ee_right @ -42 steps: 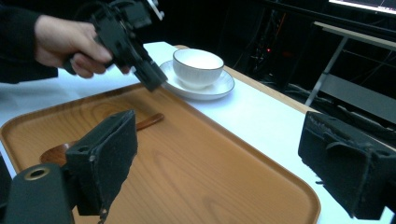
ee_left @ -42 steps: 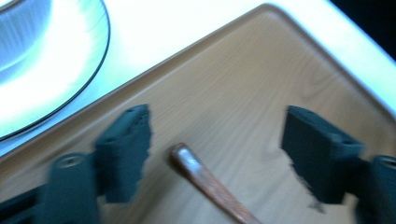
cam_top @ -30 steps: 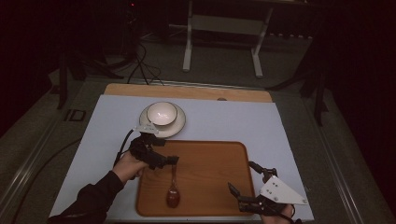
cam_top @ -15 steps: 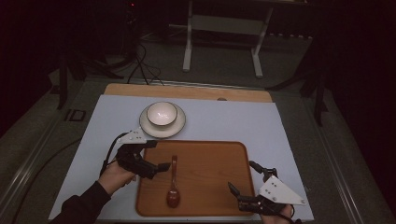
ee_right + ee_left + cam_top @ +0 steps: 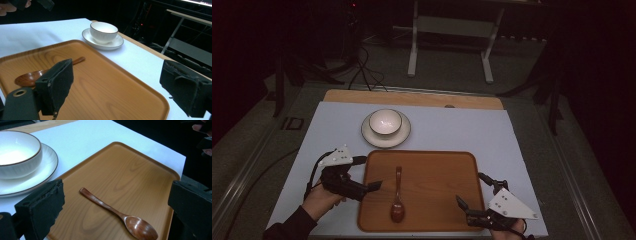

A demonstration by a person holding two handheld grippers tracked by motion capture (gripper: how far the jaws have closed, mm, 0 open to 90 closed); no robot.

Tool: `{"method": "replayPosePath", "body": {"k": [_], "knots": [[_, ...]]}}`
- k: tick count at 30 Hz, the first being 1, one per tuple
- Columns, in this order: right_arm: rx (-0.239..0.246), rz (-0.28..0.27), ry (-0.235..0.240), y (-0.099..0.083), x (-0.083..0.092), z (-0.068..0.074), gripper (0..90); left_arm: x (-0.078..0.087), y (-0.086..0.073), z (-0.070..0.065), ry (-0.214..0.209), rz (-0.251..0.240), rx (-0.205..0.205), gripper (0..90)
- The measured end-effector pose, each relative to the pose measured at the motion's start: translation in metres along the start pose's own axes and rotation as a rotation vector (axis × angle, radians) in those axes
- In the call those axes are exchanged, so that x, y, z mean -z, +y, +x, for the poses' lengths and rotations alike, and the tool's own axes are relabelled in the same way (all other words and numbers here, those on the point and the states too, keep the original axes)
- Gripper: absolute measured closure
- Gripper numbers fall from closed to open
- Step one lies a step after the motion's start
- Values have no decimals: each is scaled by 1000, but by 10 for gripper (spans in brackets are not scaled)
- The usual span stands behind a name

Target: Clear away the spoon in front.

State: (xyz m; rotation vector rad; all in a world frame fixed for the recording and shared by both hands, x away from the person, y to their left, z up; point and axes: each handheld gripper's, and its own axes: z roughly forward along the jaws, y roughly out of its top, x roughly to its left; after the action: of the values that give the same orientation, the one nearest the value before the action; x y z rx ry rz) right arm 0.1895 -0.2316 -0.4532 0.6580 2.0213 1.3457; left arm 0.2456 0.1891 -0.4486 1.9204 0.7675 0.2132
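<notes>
Grippers sit nearest, both gaping and holding nothing: the left gripper (image 5: 362, 187) at the tray's left edge, the right gripper (image 5: 472, 197) at its near right corner. Spoon (image 5: 397, 197) lies on the tray (image 5: 437, 170), bowl end nearest. Beyond the tray, a bowl (image 5: 385, 121) rests on a saucer (image 5: 386, 136).

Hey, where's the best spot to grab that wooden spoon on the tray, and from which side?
Probably grip the wooden spoon at mid-handle, coming down from above with the fingers either side of it. The spoon lies flat on the wooden tray, its bowl toward the person and its slim handle pointing at the white bowl. The left gripper, open at the tray's left edge, is the closer one.
</notes>
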Motion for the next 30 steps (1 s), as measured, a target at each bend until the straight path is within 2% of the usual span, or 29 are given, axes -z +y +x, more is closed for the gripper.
{"method": "replayPosePath", "body": {"k": [6,12,16,21,30], "knots": [[1,6,-3,-1,-1,0,117,7,-11,2,14,5,-7,6],[0,8,1,-2,-2,0,116,8,-23,3,18,2,3,6],[2,12,4,-2,-2,0,117,3,-36,4,51,31,-14,6],[-3,14,5,-3,-2,0,117,0,-43,4,45,40,-10,5],[-4,21,12,-5,-3,0,117,-2,-59,4,33,25,-21,6]]}}
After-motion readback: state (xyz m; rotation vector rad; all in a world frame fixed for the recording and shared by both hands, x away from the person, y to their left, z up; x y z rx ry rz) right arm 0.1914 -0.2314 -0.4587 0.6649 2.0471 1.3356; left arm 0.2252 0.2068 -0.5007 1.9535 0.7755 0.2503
